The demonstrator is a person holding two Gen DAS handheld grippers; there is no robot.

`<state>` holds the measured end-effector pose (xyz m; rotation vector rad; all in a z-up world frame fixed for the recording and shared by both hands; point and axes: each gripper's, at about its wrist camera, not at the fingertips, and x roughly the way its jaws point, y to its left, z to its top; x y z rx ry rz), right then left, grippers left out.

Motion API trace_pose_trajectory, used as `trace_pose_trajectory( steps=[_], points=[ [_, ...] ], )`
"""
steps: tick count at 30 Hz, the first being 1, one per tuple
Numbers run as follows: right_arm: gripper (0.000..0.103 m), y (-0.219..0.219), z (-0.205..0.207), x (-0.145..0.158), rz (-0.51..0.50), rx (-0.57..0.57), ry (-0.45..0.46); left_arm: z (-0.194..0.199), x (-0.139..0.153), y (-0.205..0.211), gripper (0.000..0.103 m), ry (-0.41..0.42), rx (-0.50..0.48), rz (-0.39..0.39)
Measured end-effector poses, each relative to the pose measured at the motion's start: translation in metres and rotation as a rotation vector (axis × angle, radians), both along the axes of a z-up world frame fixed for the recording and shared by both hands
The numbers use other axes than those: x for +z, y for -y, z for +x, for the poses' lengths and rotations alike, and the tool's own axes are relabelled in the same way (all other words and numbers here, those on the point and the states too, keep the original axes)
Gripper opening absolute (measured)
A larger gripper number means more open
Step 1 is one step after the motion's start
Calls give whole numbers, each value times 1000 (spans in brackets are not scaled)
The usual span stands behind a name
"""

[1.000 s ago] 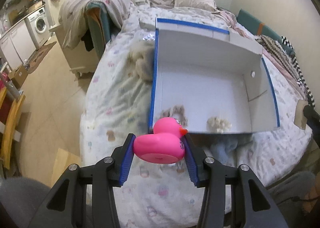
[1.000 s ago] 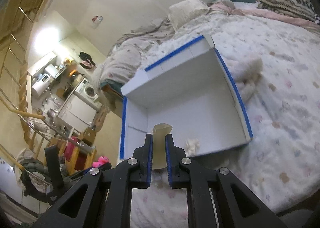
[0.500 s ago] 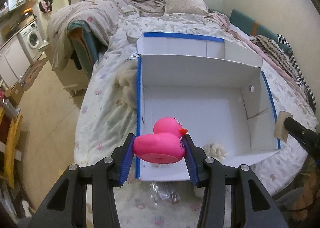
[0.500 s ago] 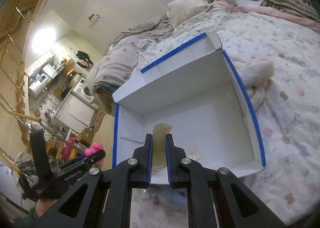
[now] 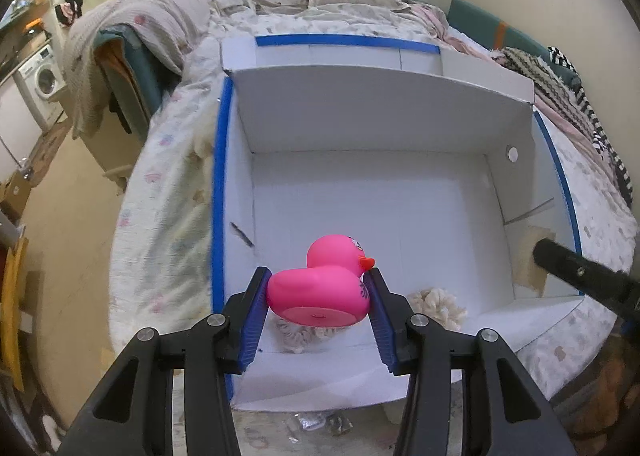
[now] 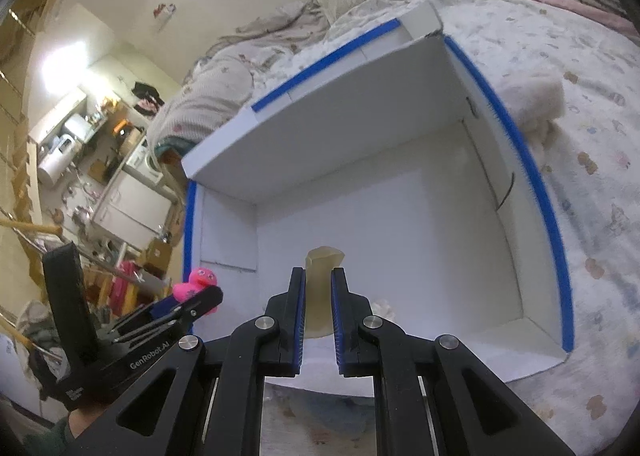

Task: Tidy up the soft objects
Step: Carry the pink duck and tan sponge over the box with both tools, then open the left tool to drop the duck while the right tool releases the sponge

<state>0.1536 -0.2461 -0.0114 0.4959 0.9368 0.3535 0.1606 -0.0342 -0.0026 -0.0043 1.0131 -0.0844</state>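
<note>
Two loaded grippers hung over the white box (image 5: 360, 216): the left gripper (image 5: 318, 306) clamped a pink duck (image 5: 320, 288), the right gripper (image 6: 318, 308) pinched a beige pad (image 6: 320, 280). Step: placement. Next, judged: lower, then release inside.

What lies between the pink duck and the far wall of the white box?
Only bare white floor. In the left wrist view, nothing sits between the pink duck and the far wall of the white box; the fluffy cream piece lies nearer, at the front.
</note>
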Motion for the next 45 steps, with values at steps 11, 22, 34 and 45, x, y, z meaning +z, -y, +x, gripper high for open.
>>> trace_pose_trajectory(
  steps=[11,22,34,45],
  points=[
    [14,-18,11,-26,-118,34,-105,7,-22,13,43,-42,-25,12],
    [15,-23,10,-38,-182,26,-148,12,-31,20,44,-75,-48,8],
    [23,-18,11,-35,-184,-10,-149,7,-30,17,44,-77,-37,22],
    [103,-8,11,-23,-210,-101,-103,5,-25,17,64,-74,-37,-10]
  ],
)
